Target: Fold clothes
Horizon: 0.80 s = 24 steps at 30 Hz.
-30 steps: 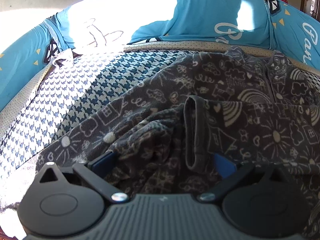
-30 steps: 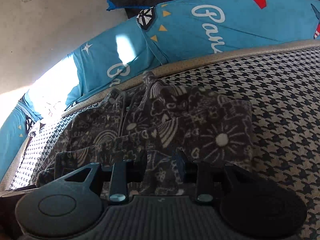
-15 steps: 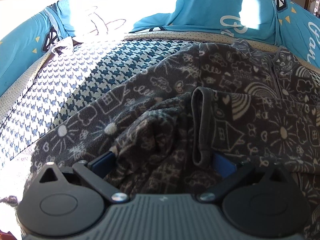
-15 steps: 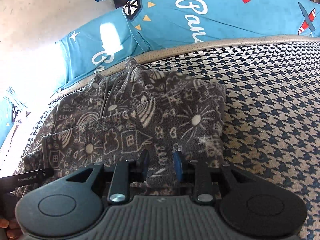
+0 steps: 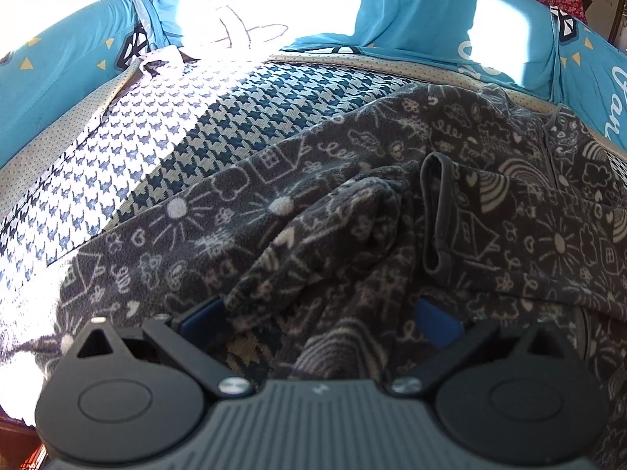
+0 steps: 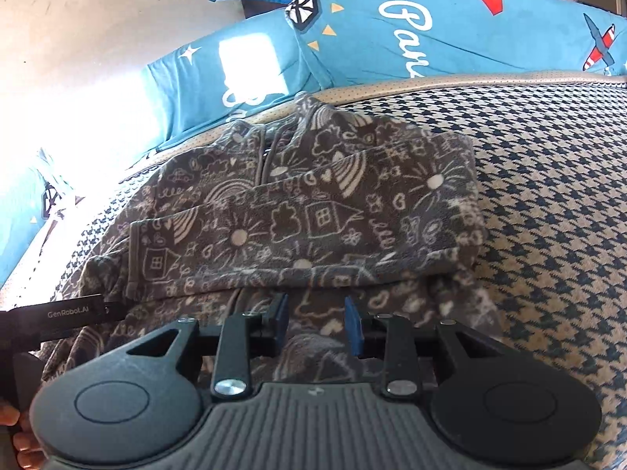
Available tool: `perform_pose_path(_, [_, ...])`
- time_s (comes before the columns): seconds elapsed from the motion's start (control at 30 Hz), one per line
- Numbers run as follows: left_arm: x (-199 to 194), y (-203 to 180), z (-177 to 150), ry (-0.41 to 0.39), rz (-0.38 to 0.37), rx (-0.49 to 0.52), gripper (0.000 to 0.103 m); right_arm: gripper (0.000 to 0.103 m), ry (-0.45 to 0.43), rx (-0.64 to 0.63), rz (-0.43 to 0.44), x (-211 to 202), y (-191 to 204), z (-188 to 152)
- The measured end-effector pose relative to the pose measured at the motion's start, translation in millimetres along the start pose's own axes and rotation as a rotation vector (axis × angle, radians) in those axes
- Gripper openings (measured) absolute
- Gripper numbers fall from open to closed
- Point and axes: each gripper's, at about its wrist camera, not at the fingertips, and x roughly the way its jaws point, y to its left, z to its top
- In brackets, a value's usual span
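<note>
A dark grey fleece garment [image 5: 509,235] with white doodle print lies on the houndstooth cushion [image 5: 196,149], collar towards the blue pillows. One sleeve is folded across its chest [image 6: 313,215]. My left gripper [image 5: 319,315] stands wide, shut on a thick bunch of the lower fabric, which is lifted off the cushion. My right gripper [image 6: 315,317] has the lower hem between its blue pads; its jaws are opening slightly, and the fabric still fills the gap. A finger of the left gripper [image 6: 58,313] shows at the left edge of the right wrist view.
Blue printed pillows [image 6: 392,39] line the back of the cushion [image 6: 548,196], with a pale wall behind. Strong sunlight washes out the left side. A person's fingers [image 6: 15,431] show at the bottom left. Bare houndstooth surface lies right of the garment.
Both grippers have moved forward over the garment with its lower fabric, which stays between the pads. The right gripper's pads stand a little wider apart than half a second ago.
</note>
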Motion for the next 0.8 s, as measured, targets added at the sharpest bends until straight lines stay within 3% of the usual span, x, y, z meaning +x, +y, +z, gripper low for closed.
perform_pose_path(0.2, [-9.8,24.1,-21.0,0.002,0.031,-0.038,0.103,0.031,0.008,-0.032,0.040,-0.4,30.5,-24.8])
perform_pose_path(0.4, [-23.0,48.3,-40.5,0.010,0.015,-0.127,0.103,0.032,0.020,-0.052,0.052,1.5,48.1,-44.8])
perform_pose_path(0.57, [-35.0,65.3,-55.4,-0.019,0.029,-0.166,0.103,0.039,0.014,-0.074,0.044,0.3,58.3,-57.2])
perform_pose_path(0.8, [-45.8,93.9,-69.6,-0.033,0.033,-0.244,0.103,0.043,0.011,-0.085,0.026,4.5,62.9,-63.0])
